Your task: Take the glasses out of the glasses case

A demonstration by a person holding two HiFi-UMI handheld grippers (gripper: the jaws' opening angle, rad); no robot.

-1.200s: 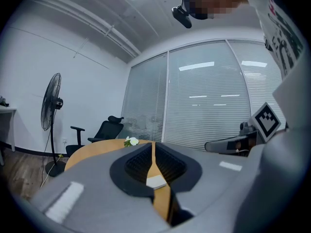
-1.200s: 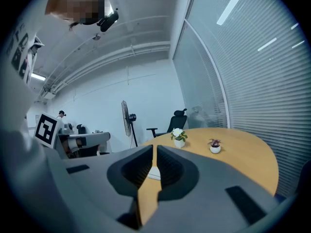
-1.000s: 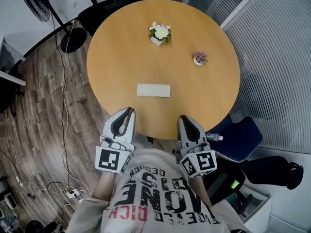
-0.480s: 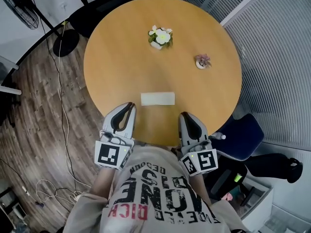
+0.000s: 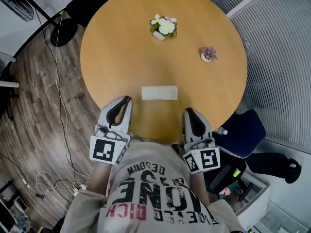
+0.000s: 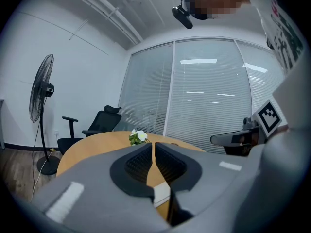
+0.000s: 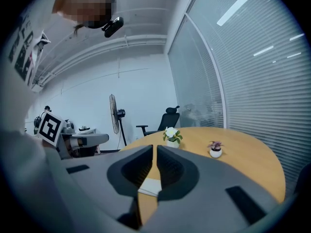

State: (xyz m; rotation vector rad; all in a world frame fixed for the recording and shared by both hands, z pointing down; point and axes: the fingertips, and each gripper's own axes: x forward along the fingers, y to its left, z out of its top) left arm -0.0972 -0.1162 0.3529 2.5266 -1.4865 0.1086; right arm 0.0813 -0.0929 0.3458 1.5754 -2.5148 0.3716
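A white oblong glasses case [image 5: 159, 92] lies closed and flat on the round wooden table [image 5: 121, 47], near its front edge. My left gripper [image 5: 127, 99] hovers over the table's edge, just left of the case and slightly nearer to me, its jaws together with nothing between them. My right gripper [image 5: 188, 110] is over the edge to the case's right, also shut and empty. In the left gripper view the case [image 6: 162, 194] peeks out below the closed left gripper [image 6: 154, 147]. The right gripper view shows the case [image 7: 150, 186] under the right gripper [image 7: 155, 149].
A white-flowered pot [image 5: 164, 27] and a small pink plant [image 5: 208, 54] stand at the table's far side. A blue chair [image 5: 243, 132] is by my right, a black office chair [image 5: 87, 4] beyond the table, a standing fan [image 6: 41, 93] further left, and cables [image 5: 58, 81] run on the floor.
Both grippers have moved forward over the table's edge, closer to the case. Their jaws have stayed together. The case has not moved on the table.
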